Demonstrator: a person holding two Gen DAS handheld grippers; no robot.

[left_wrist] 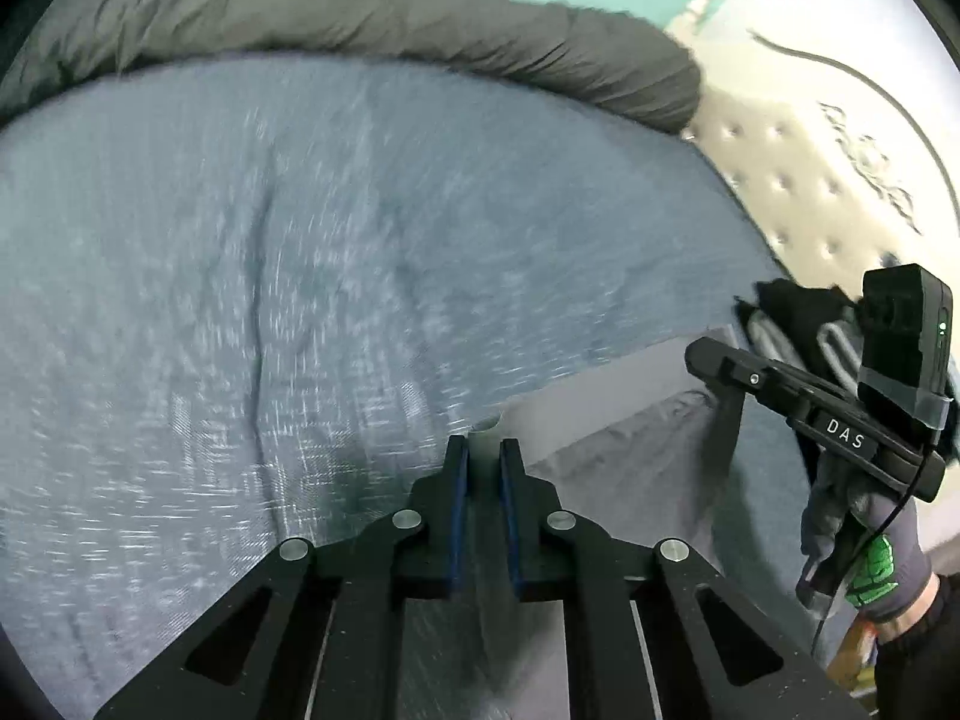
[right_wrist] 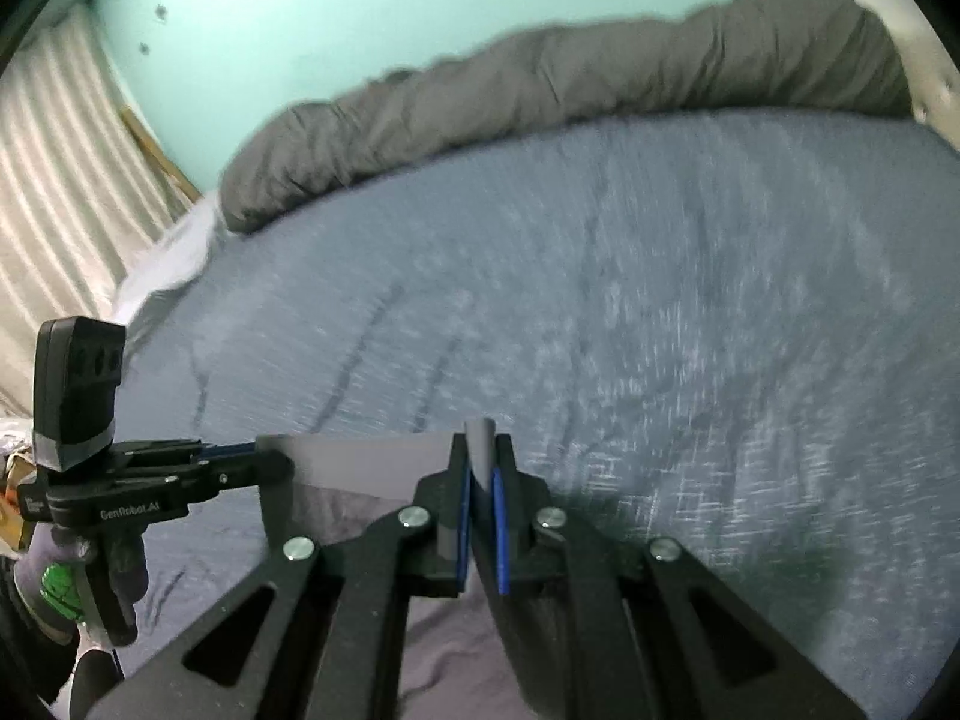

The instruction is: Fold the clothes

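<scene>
Across the bed [left_wrist: 210,300], in my left wrist view, the blue-grey bedspread fills most of what I see, badly smeared by blur. The garment [left_wrist: 600,414] is a plain pale grey cloth with a lilac tint, no print that I can make out. Its top edge runs as a straight, taut line from my left gripper [left_wrist: 485,450] up toward the right gripper [left_wrist: 714,372], with the rest hanging creased below. My left jaws stand nearly together, pinching a corner of that edge between the blue pads. On the side of the right gripper I read "DAS". A gloved hand [left_wrist: 864,546] holds it, green pattern on the glove. A rolled dark grey duvet [left_wrist: 390,18] lies along the far side.

In my right wrist view, the same garment [right_wrist: 372,465] stretches level from my right gripper [right_wrist: 480,474] to the left gripper [right_wrist: 270,462], its long edge running left to right. My right jaws are closed down on a bunched fold of it. The left gripper's body reads "GenRobot.AI".
</scene>
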